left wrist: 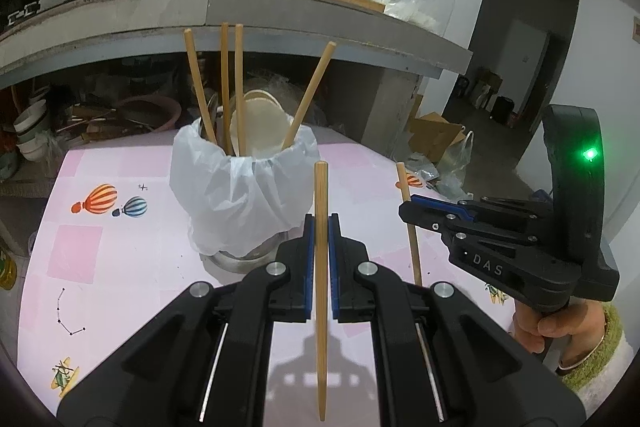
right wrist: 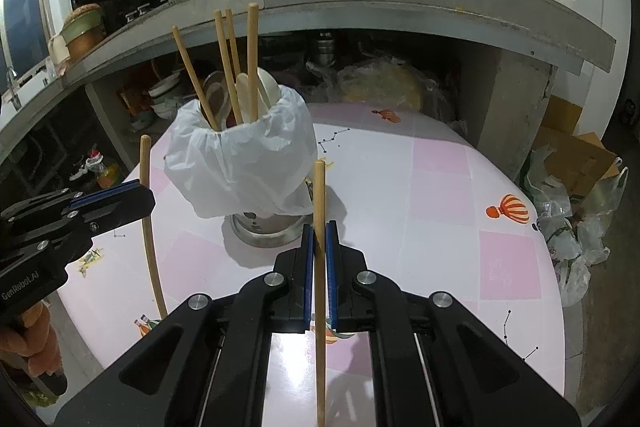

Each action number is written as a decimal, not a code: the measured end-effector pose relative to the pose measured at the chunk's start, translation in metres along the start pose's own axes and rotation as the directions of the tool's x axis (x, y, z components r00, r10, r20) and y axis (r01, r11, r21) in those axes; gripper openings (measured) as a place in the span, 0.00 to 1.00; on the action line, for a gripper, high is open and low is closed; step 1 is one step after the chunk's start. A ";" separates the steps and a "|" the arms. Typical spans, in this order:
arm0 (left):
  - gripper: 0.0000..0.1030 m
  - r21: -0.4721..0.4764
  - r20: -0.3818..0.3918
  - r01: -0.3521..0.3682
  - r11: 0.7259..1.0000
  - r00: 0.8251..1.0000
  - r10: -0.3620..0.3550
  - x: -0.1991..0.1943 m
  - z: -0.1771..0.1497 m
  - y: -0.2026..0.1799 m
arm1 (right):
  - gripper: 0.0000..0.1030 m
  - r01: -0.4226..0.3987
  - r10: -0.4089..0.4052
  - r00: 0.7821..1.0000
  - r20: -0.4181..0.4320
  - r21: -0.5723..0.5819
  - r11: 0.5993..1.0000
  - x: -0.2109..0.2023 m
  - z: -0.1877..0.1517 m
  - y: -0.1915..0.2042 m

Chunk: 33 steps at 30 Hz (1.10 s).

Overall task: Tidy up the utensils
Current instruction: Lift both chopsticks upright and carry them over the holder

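A metal utensil holder point(left wrist: 240, 183) lined with a white plastic bag stands on the pink table and holds several wooden chopsticks and pale spoons; it also shows in the right wrist view point(right wrist: 240, 155). My left gripper point(left wrist: 321, 223) is shut on an upright wooden chopstick point(left wrist: 321, 287), just in front of the holder. My right gripper point(right wrist: 319, 231) is shut on another upright wooden chopstick point(right wrist: 319, 287), also just in front of the holder. The right gripper point(left wrist: 408, 211) shows in the left wrist view with its chopstick point(left wrist: 412, 247). The left gripper point(right wrist: 146, 199) shows in the right wrist view with its chopstick point(right wrist: 150, 247).
The pink patterned table point(right wrist: 440, 187) has its right edge near plastic bags and a cardboard box point(right wrist: 580, 163) on the floor. A grey counter point(left wrist: 280, 11) with black pots, bottles and a white appliance overhangs behind the holder. Bowls are stacked under it at left point(left wrist: 32, 131).
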State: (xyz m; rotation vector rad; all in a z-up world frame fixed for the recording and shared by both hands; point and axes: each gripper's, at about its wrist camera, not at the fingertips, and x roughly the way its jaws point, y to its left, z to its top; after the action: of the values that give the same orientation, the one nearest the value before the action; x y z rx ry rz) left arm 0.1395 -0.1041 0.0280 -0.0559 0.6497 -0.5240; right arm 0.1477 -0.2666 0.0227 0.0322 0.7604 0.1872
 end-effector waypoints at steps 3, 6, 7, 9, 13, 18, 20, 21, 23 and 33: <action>0.05 0.006 0.026 -0.008 1.000 1.000 0.008 -0.010 0.003 -0.001 | 0.06 -0.020 0.020 1.000 0.016 0.010 1.000 -0.009 0.005 -0.003; 0.05 0.007 0.058 -0.008 1.000 0.998 0.007 -0.025 0.011 -0.002 | 0.06 -0.045 0.044 0.998 0.044 0.012 0.999 -0.022 0.013 -0.006; 0.05 0.006 0.068 -0.006 1.000 0.998 0.005 -0.029 0.014 -0.002 | 0.06 -0.055 0.055 0.997 0.058 0.011 0.998 -0.028 0.018 -0.007; 0.05 0.006 0.102 -0.003 1.000 0.995 0.002 -0.042 0.024 -0.003 | 0.06 -0.082 0.081 0.993 0.082 0.012 0.997 -0.039 0.027 -0.009; 0.05 0.015 0.164 -0.007 1.000 0.986 0.004 -0.063 0.042 -0.004 | 0.06 -0.116 0.115 0.984 0.134 -0.004 0.993 -0.058 0.049 -0.009; 0.05 0.019 0.215 -0.001 1.000 0.977 -0.003 -0.080 0.063 -0.002 | 0.06 -0.151 0.151 0.972 0.181 -0.019 0.988 -0.074 0.073 -0.007; 0.05 0.014 0.223 0.006 1.000 0.975 -0.009 -0.085 0.071 0.000 | 0.06 -0.159 0.160 0.968 0.194 -0.025 0.987 -0.080 0.083 -0.007; 0.05 0.012 0.225 0.016 1.000 0.974 -0.019 -0.088 0.076 0.001 | 0.06 -0.160 0.162 0.966 0.199 -0.027 0.987 -0.082 0.087 -0.006; 0.05 0.011 0.233 0.035 0.999 0.972 -0.037 -0.094 0.087 0.003 | 0.06 -0.169 0.173 0.961 0.214 -0.035 0.985 -0.089 0.097 -0.006; 0.05 0.064 0.340 0.059 0.996 0.937 -0.077 -0.128 0.149 -0.001 | 0.06 -0.251 0.264 0.922 0.283 -0.081 0.965 -0.126 0.150 -0.001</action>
State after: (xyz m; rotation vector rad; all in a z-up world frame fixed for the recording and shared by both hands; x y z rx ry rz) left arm 0.1415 -0.0596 0.2193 -0.1175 0.2933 -0.5816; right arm 0.1621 -0.2842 0.2171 0.1172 0.4541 0.4406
